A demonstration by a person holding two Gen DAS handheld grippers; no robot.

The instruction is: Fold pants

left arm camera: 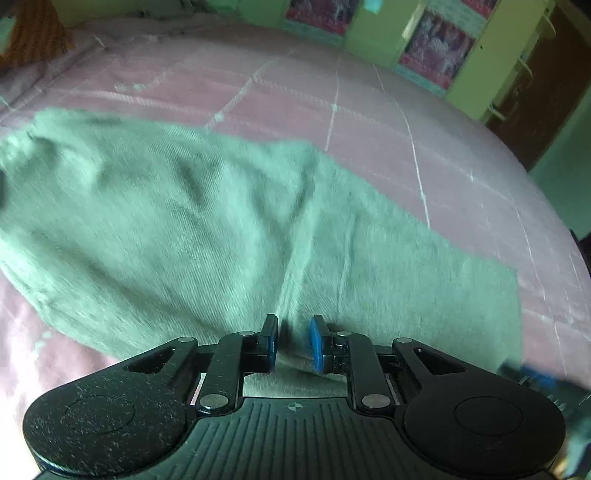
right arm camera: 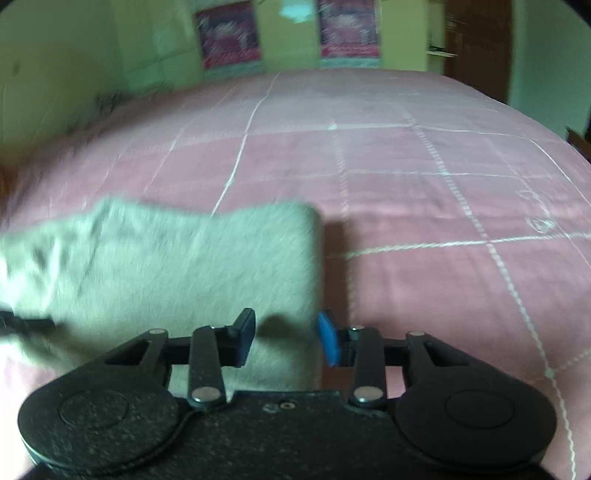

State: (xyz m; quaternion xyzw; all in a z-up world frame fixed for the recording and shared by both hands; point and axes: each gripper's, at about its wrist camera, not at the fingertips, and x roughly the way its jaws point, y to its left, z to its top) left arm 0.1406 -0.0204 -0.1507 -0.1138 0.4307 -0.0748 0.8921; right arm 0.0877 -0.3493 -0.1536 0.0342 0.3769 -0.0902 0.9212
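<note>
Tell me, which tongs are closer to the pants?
Left. The left tongs pinch a ridge of the green pants; the right tongs gape open over their edge.

Pants (left arm camera: pixel 192 221): pale grey-green, fine twill ribbing. Bed cover (right arm camera: pixel 424 206): pink with white stitched grid lines. Left tool (left arm camera: pixel 294 341) and right tool (right arm camera: pixel 286 341): black bodies, blue pads. Walls (right arm camera: pixel 66 66) lime green, posters (right arm camera: pixel 225 35) magenta-pink.

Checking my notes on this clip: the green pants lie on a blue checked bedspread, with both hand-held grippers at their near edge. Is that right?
Not quite: the bedspread is pink with white grid lines, not blue, as the right wrist view shows clearly. The rest holds: the green pants lie on it, with the left hand-held gripper and the right hand-held gripper at their near edge.
</note>
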